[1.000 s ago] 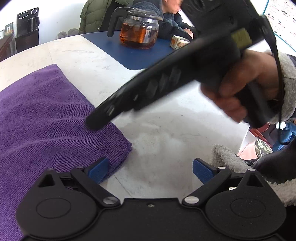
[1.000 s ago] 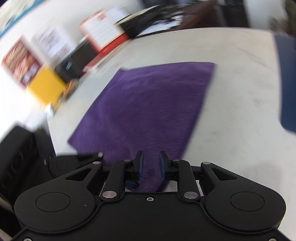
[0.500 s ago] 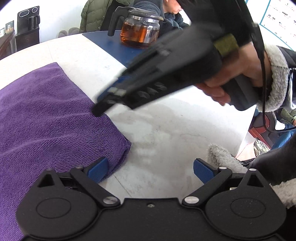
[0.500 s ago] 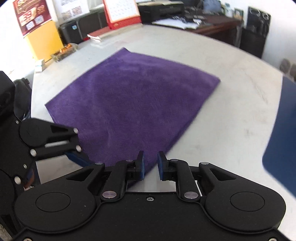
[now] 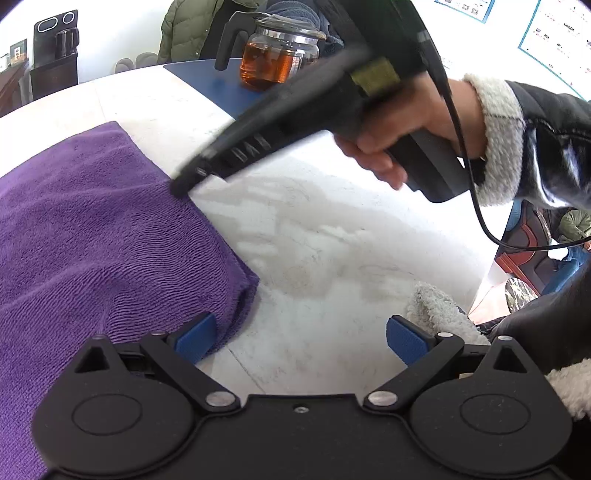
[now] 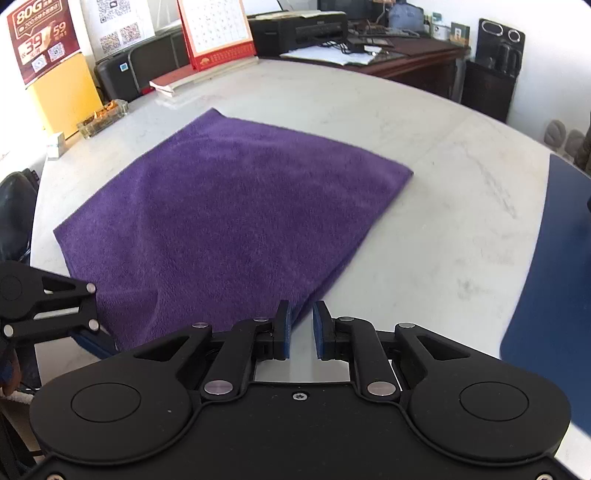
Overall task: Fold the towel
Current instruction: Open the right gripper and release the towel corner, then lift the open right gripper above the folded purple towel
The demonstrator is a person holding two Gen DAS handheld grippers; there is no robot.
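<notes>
The right gripper (image 6: 300, 328), jaws nearly together, has swung down to the towel's (image 6: 229, 218) near corner beside the wide-apart left gripper (image 5: 299, 334), seemingly readying a pinch.

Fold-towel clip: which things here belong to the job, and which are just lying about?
Job: purple towel; left gripper; right gripper; table.

Lying about: teapot; blue mat; calendar; printer; ashtray.

The purple terry-cloth towel (image 6: 229, 218) lies spread flat, a single rectangular layer, on the pale marble-patterned surface (image 6: 443, 229). Its near corner (image 5: 247, 280) shows a slight wrinkle.
</notes>
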